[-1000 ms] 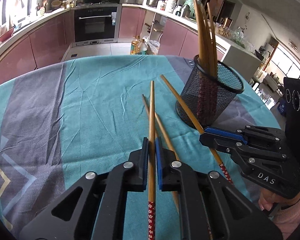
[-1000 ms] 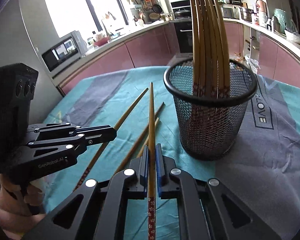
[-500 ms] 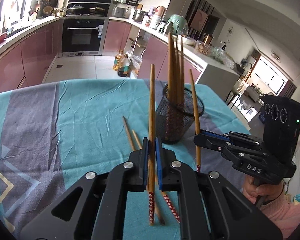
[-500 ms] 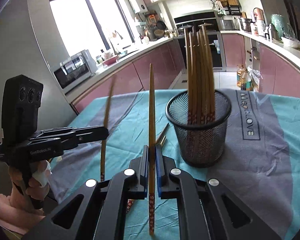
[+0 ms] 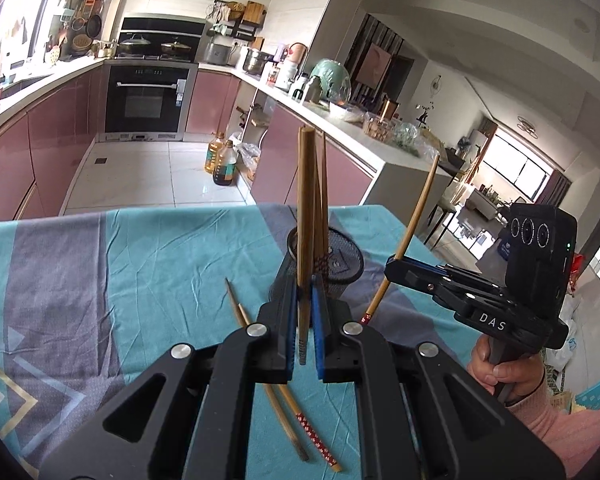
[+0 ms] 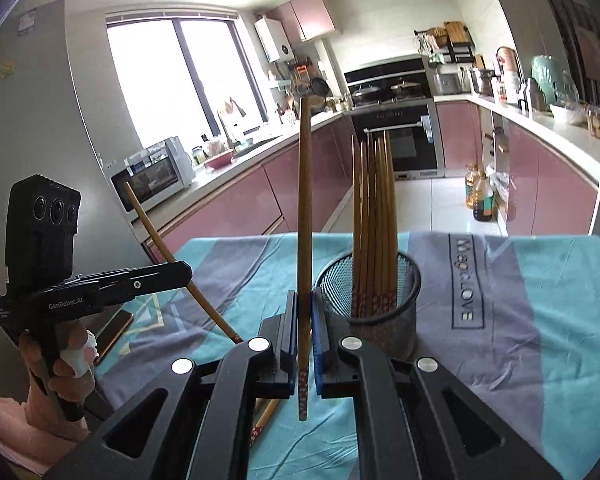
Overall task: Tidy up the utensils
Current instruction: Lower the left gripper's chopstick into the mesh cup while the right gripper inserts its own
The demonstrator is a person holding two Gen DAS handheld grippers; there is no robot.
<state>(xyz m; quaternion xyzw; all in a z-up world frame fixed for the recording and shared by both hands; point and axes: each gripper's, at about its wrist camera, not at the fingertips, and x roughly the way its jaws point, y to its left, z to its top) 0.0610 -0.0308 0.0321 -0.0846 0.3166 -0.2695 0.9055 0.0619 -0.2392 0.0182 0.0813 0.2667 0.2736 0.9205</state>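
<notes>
My left gripper point(image 5: 303, 300) is shut on a wooden chopstick point(image 5: 305, 216), held upright above the table in front of the black mesh holder point(image 5: 342, 260). My right gripper point(image 6: 304, 314) is shut on another chopstick point(image 6: 304, 208), also upright, just left of the mesh holder point(image 6: 380, 320), which holds several chopsticks point(image 6: 374, 216). Each gripper shows in the other's view: the right one point(image 5: 396, 268) with its tilted chopstick point(image 5: 414, 224), the left one point(image 6: 180, 274) with its chopstick point(image 6: 168, 252). Two chopsticks point(image 5: 268, 380) lie on the cloth below my left gripper.
The table wears a teal and grey cloth point(image 5: 140, 272). A dark phone point(image 6: 114, 332) lies near its left edge. The table's far edge point(image 5: 180, 210) drops to the kitchen floor. Pink cabinets and an oven point(image 5: 146, 100) stand behind.
Both grippers have lifted their chopsticks off the cloth and tipped them from lying flat to upright. Both have risen higher above the table beside the holder.
</notes>
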